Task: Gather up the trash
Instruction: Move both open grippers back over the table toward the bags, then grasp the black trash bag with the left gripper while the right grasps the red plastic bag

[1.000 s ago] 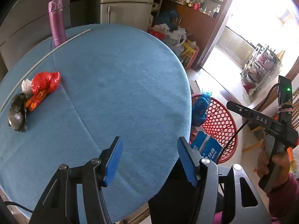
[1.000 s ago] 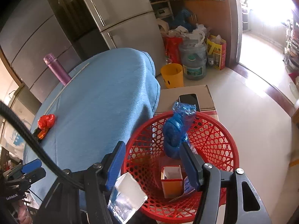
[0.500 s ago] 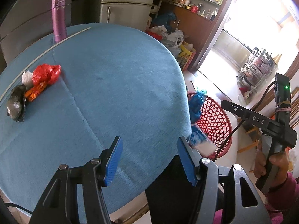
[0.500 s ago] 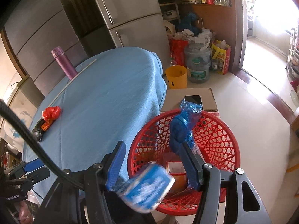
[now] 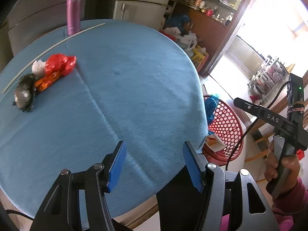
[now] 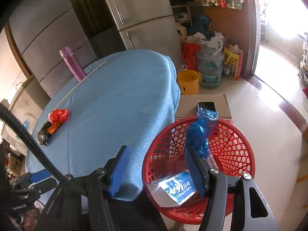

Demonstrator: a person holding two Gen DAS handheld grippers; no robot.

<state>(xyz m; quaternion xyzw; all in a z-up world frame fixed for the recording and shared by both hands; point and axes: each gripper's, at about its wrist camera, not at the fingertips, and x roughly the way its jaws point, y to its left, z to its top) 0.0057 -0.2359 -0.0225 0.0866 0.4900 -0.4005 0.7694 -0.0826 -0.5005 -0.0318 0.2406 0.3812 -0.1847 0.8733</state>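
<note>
Right wrist view: your right gripper [image 6: 156, 167] hangs over the red basket [image 6: 240, 142], jaws apart and empty like your left gripper's [image 5: 155, 166] (blue packet [image 6: 173, 189] already in), so next reach upper left for the trash pile [image 5: 44, 77].

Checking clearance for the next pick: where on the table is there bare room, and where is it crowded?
The blue tablecloth lies bare from the trash pile across to its edge above the red basket. Crowding is only along the far left: the pile, the white strip and the purple bottle.

daylight glare blows out the doorway [image 6: 283, 19]; edges bend.
</note>
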